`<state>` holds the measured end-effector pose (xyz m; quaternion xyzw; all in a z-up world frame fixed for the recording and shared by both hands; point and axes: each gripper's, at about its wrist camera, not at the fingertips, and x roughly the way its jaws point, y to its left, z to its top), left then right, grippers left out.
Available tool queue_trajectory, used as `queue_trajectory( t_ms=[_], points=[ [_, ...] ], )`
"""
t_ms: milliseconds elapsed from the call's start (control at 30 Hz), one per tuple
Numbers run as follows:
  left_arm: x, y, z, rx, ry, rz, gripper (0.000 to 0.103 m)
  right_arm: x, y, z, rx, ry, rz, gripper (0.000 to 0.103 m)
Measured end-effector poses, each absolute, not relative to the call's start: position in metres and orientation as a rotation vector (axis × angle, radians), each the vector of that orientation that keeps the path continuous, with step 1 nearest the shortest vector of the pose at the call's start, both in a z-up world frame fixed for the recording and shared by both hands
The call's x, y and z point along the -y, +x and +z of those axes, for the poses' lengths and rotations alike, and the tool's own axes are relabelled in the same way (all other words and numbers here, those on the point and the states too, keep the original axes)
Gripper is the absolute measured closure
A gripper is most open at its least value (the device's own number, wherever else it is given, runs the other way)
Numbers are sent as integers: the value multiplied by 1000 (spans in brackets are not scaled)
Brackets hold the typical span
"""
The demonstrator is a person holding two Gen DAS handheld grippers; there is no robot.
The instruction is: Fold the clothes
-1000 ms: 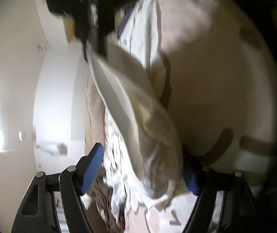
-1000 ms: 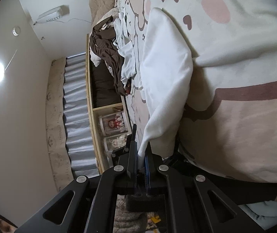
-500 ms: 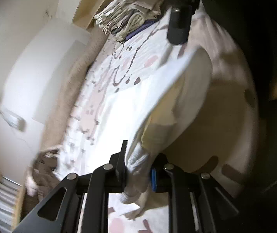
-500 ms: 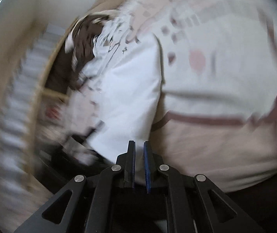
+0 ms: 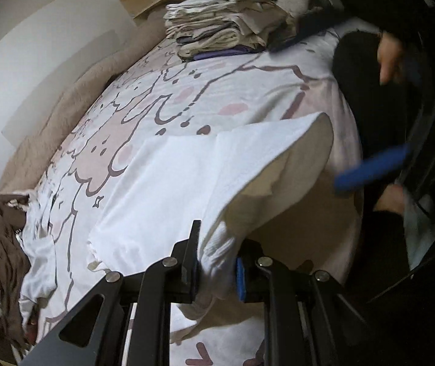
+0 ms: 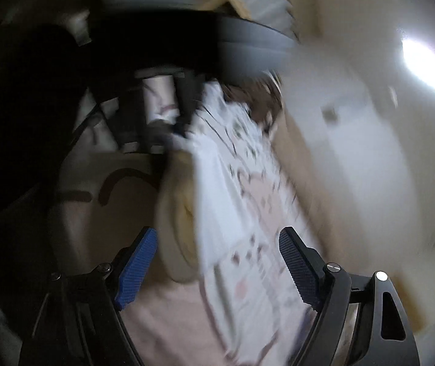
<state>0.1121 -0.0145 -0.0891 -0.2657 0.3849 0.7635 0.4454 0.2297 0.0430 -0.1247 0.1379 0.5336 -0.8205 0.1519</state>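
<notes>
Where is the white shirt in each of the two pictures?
Left wrist view: the white shirt fills the middle, its near edge pinched in the left tongs.
Right wrist view: blurry, the white shirt runs down the middle, ahead of the open right tongs.
Shared landmark: the patterned bedspread under it.

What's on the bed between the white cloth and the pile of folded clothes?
Nothing but bare patterned bedsheet lies between the white cloth, pinched by the left gripper, and the folded pile. The left wrist view shows it.
</notes>
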Motion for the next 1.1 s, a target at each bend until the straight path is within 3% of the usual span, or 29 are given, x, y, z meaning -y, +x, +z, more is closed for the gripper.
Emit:
queue_trajectory(
  t_ms=[267, 333, 367, 400, 500, 633, 700, 767, 933, 1000, 1033, 1067, 1100],
  points=[
    [19, 120, -90, -990, -624, 1854, 85, -32, 184, -178, -1826, 258, -2246, 21],
    [17, 128, -96, -1059, -575, 1853, 85, -36, 174, -178, -1827, 243, -2244, 34],
    [16, 132, -98, -1093, -550, 1852, 85, -39, 169, -175, -1810, 248, -2244, 61],
    [15, 137, -101, -1131, -522, 1853, 85, -42, 165, -172, -1787, 265, -2239, 71],
    [12, 152, -115, -1300, -395, 1871, 82, -50, 162, -163, -1716, 307, -2216, 84],
    [12, 164, -135, -1478, -317, 1859, 80, -58, 157, -150, -1561, 411, -2228, 89],
    [13, 166, -144, -1553, -296, 1857, 69, -62, 151, -145, -1481, 460, -2257, 89],
    [14, 164, -150, -1596, -317, 1883, 44, -67, 146, -140, -1409, 500, -2286, 91],
    [16, 163, -153, -1603, -286, 1930, 38, -75, 137, -133, -1330, 539, -2318, 91],
    [15, 161, -157, -1619, -272, 1937, 41, -76, 133, -134, -1323, 540, -2322, 91],
    [14, 158, -158, -1630, -275, 1952, 57, -69, 141, -135, -1322, 534, -2326, 91],
    [14, 152, -160, -1645, -277, 1986, 82, -66, 144, -134, -1318, 521, -2336, 91],
    [14, 147, -161, -1650, -280, 2020, 91, -63, 145, -135, -1316, 509, -2347, 91]
  ],
)
